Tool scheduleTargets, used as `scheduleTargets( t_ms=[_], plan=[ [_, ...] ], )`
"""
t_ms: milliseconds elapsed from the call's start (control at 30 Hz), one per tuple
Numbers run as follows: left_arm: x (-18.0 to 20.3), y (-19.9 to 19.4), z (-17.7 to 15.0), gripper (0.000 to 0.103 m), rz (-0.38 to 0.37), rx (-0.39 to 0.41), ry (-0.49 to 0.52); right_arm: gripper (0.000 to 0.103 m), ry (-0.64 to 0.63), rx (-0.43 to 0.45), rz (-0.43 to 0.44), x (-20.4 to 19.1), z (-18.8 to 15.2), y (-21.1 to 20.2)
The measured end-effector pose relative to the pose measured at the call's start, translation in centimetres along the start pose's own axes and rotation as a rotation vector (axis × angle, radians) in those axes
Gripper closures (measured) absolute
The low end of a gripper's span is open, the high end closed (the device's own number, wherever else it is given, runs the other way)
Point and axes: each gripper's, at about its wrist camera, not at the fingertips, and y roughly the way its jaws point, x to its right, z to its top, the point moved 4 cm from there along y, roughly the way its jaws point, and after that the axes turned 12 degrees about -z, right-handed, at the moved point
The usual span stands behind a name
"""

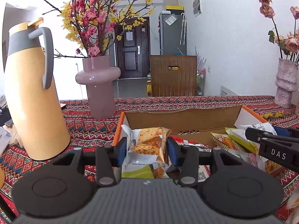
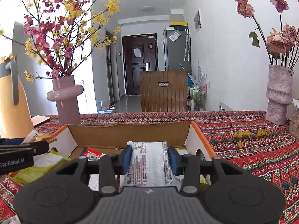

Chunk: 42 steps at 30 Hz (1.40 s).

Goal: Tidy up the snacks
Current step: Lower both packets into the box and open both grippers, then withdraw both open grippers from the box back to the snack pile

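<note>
Between the blue pads (image 1: pixel 172 150) of the left gripper (image 1: pixel 146 149) sat a cracker packet (image 1: pixel 149 143), pinched across its width, its long axis running away from the camera and its far end tipped toward the box (image 1: pixel 179 119). The jaws stood narrow, pressed onto the wrapper from both sides, so the grip looked firm. That packet hung over the near left corner of the box, just above the loose packets (image 1: pixel 235 141) already heaped inside. Seen from its own camera, the right gripper (image 2: pixel 148 157) held a white packet (image 2: pixel 147 164) the same way, back side up with printed text showing, long axis again pointing forward, jaws narrow and closed against its edges. It hovered above the near right part of the box (image 2: pixel 130 132), whose floor lay ahead of and below the fingers. Each gripper showed at the edge of the other's view, so the two hands were side by side, near one another and about equally close to the box. Both packets seemed ready to go down into it; the likely next step was lowering and letting go, left to the left side, right to the right. Beyond the box, a pink vase (image 1: pixel 98 85) and a yellow jug (image 1: pixel 35 93) stood on the patterned cloth (image 2: pixel 252 145).
</note>
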Motion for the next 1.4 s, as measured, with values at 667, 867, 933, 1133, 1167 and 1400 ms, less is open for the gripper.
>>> scheduleTargets(
  t_ms=[667, 867, 933, 1133, 1167, 1400],
  plan=[
    [-1.1, -1.8, 0.2, 0.0, 0.016, 0.05, -0.084, 0.0, 0.034, 0.048, -0.016, 0.8, 0.1, -2.0],
    [-1.1, -4.3, 1.6, 0.0, -0.014, 0.066, -0.13, 0.0, 0.046, 0.061, -0.003, 1.1, 1.0, -2.7],
    [-0.8, -5.3, 1.9, 0.0, -0.023, 0.073, -0.127, 0.0, 0.043, 0.074, -0.004, 1.2, 1.6, -3.4],
    [-0.4, -7.7, 1.5, 0.0, -0.049, 0.067, -0.106, 0.0, 0.039, 0.097, 0.024, 1.1, 2.4, -6.3],
    [-0.5, -7.9, 1.4, 0.0, -0.054, 0.057, -0.108, 0.0, 0.037, 0.094, 0.027, 1.1, 2.2, -6.7],
    [-1.7, -10.0, -0.6, 0.0, -0.049, 0.018, -0.104, 0.0, 0.021, 0.064, 0.038, 0.7, 0.6, -9.3]
  ],
)
